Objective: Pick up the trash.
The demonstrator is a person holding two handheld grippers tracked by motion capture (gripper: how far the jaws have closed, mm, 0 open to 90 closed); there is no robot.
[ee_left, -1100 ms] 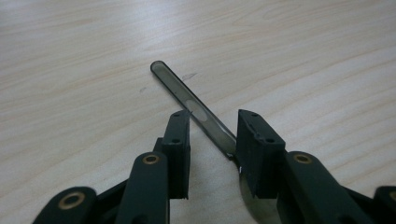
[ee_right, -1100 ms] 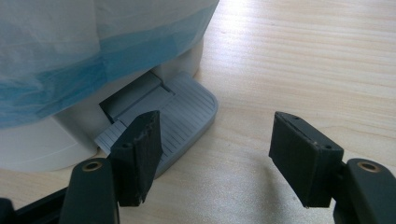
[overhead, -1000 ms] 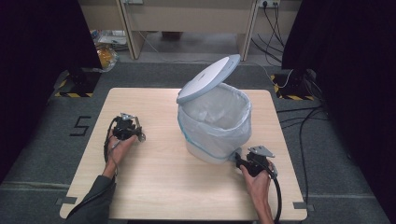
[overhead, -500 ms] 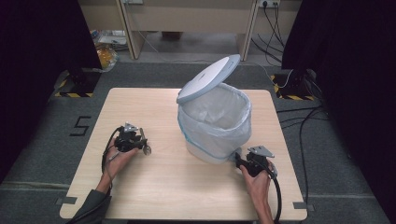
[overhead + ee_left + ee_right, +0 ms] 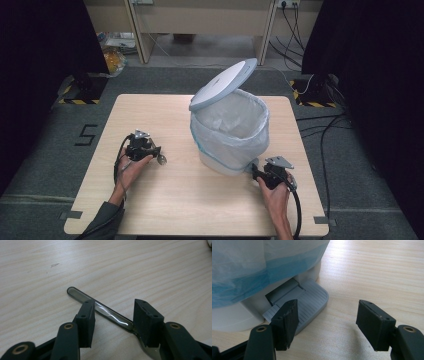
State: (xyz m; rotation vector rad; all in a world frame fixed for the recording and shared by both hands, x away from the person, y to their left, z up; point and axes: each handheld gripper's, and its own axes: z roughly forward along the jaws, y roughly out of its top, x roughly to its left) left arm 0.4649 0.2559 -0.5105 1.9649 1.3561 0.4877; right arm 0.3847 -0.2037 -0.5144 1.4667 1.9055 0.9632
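The wooden table (image 5: 165,200) carries a white pedal bin (image 5: 230,145) lined with a plastic bag, right of centre. Its lid (image 5: 223,84) stands tilted up. The right gripper (image 5: 256,171) sits at the bin's base, jaws apart and holding nothing, one jaw over the grey pedal (image 5: 309,300). The left gripper (image 5: 157,154), well apart on the left, has just been opening its jaws. A metal spoon (image 5: 107,312) lies flat on the table between them, unclamped.

bright even light, soft shadows (slightly blurry)
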